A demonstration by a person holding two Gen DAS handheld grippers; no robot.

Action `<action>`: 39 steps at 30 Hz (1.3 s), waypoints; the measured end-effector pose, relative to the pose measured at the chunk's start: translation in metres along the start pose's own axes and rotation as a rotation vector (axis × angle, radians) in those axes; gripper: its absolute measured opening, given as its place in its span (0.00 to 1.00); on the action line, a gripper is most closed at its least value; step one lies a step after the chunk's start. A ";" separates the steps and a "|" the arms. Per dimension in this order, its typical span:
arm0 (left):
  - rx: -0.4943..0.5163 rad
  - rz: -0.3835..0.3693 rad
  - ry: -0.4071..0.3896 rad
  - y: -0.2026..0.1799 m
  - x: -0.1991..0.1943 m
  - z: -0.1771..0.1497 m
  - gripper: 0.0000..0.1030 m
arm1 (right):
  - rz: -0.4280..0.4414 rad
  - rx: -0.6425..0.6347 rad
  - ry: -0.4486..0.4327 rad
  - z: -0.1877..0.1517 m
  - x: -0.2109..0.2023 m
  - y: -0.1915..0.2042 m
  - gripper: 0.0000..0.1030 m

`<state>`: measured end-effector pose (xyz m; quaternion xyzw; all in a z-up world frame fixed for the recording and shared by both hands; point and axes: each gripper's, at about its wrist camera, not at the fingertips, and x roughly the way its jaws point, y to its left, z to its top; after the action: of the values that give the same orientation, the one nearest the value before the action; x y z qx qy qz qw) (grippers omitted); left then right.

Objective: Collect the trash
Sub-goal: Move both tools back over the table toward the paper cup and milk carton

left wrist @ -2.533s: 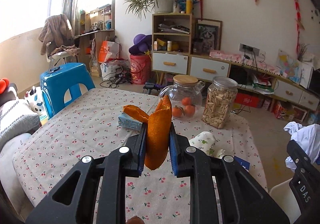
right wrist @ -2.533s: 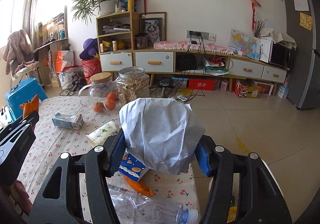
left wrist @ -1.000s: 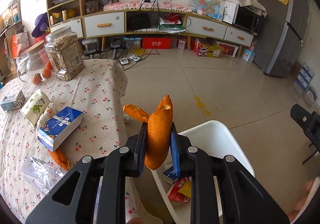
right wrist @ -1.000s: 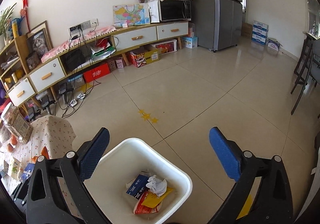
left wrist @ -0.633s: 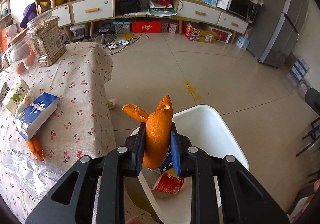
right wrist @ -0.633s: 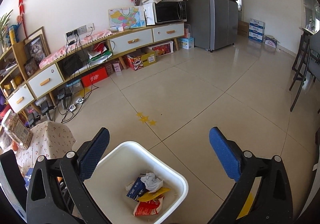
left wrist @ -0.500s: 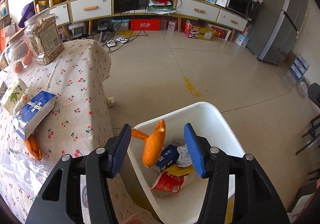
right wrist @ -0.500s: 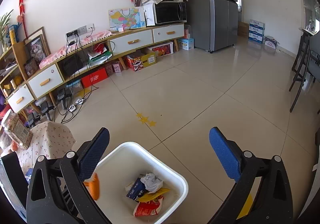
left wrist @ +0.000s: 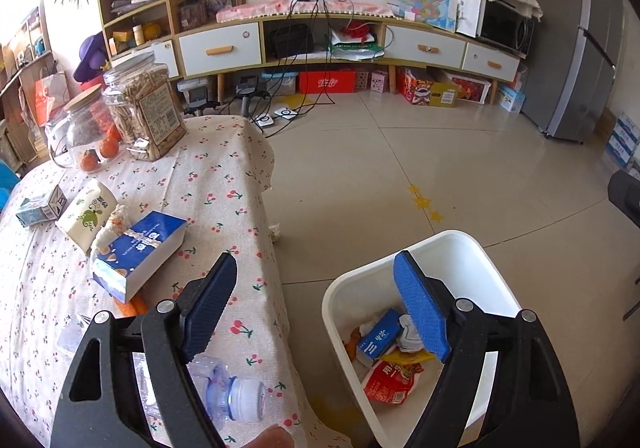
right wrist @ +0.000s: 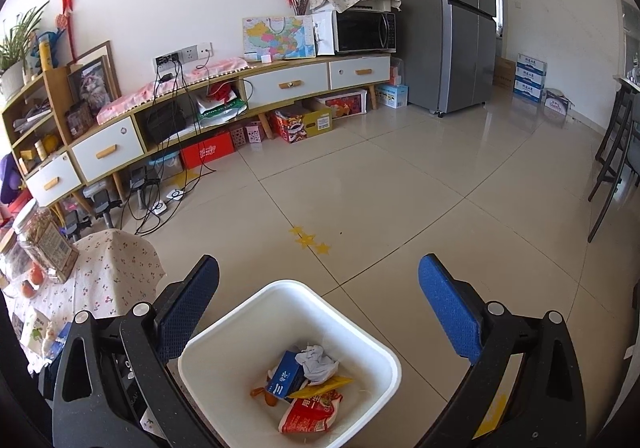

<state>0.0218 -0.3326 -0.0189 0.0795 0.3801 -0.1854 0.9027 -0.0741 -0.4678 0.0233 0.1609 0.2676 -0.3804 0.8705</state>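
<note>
A white trash bin (left wrist: 492, 276) stands on the floor beside the table; it also shows in the right wrist view (right wrist: 236, 324). Inside lie an orange peel (right wrist: 264, 394), a blue carton (right wrist: 285, 374), crumpled paper (right wrist: 318, 362) and a red wrapper (right wrist: 310, 414). My left gripper (left wrist: 316, 304) is open and empty above the table edge and the bin. My right gripper (right wrist: 318, 302) is open and empty above the bin. On the table lie a blue box (left wrist: 138, 252), another orange peel (left wrist: 130, 306), a clear plastic bottle (left wrist: 228, 394), a small milk carton (left wrist: 40, 206) and a white packet (left wrist: 86, 210).
The table with the cherry-print cloth (left wrist: 224, 168) also carries a jar of snacks (left wrist: 144, 108) and a glass jar with oranges (left wrist: 86, 132). A low cabinet (left wrist: 340, 44) runs along the far wall, with a fridge (right wrist: 452, 16) at its right. A dark chair (right wrist: 616, 152) stands at the right.
My left gripper opened over the bin and let the orange peel fall in, then swung back toward the table. My right gripper, which earlier dropped its paper, stays open above the bin.
</note>
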 end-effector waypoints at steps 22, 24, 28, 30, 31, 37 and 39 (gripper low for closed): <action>-0.232 0.222 -0.076 0.151 -0.037 0.004 0.81 | 0.153 -0.246 -0.045 -0.032 -0.029 0.144 0.93; -0.253 0.240 -0.075 0.168 -0.038 0.003 0.81 | 0.172 -0.266 -0.042 -0.037 -0.031 0.159 0.93; -0.278 0.277 -0.074 0.196 -0.042 -0.001 0.81 | 0.221 -0.301 -0.035 -0.045 -0.037 0.189 0.93; -0.292 0.299 -0.074 0.209 -0.043 -0.004 0.81 | 0.242 -0.315 -0.035 -0.049 -0.040 0.203 0.93; -0.302 0.307 -0.072 0.216 -0.043 -0.005 0.81 | 0.252 -0.319 -0.035 -0.050 -0.042 0.209 0.93; -0.367 0.347 -0.061 0.260 -0.044 -0.015 0.81 | 0.294 -0.361 -0.016 -0.064 -0.046 0.247 0.93; -0.382 0.362 -0.055 0.272 -0.044 -0.019 0.81 | 0.307 -0.379 -0.006 -0.070 -0.046 0.259 0.93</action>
<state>0.0890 -0.0652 -0.0001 -0.0309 0.3629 0.0520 0.9298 0.0696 -0.2369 0.0139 0.0323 0.3039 -0.1874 0.9335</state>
